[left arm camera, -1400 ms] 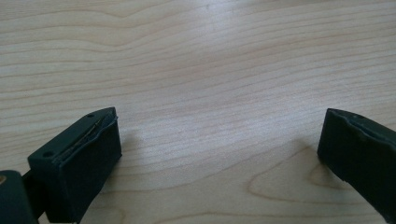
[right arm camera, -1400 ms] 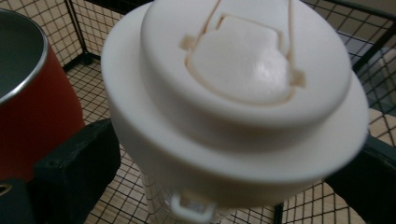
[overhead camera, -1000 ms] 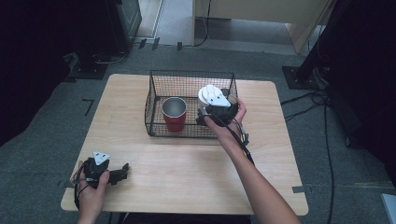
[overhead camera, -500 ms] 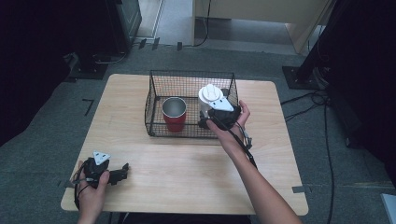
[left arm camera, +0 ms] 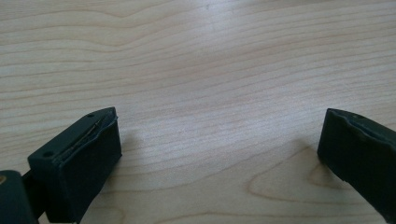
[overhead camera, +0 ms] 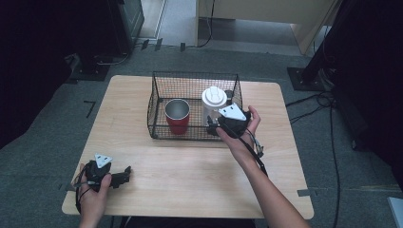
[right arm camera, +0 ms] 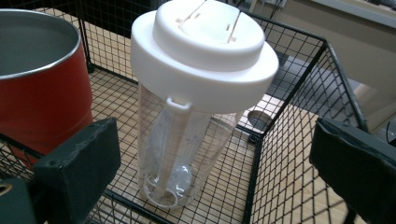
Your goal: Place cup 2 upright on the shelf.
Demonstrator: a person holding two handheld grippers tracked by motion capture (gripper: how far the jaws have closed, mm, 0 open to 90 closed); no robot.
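Your left hand-held gripper (overhead camera: pixel 124 172) sits down at the near left corner of the worktop (overhead camera: pixel 190 166), jaws spread wide over bare wood, nothing between them. Further out, your right hand-held gripper (overhead camera: pixel 212 124) hovers at the front right side of the wire basket (overhead camera: pixel 157 102), jaws apart too and gripping nothing. Right past them, the clear bottle (right arm camera: pixel 187 140) with the white lid (right arm camera: pixel 205 51) stands upright inside the basket, in its right part. The red cup (overhead camera: pixel 177 116) stands upright to the bottle's left, near but apart.
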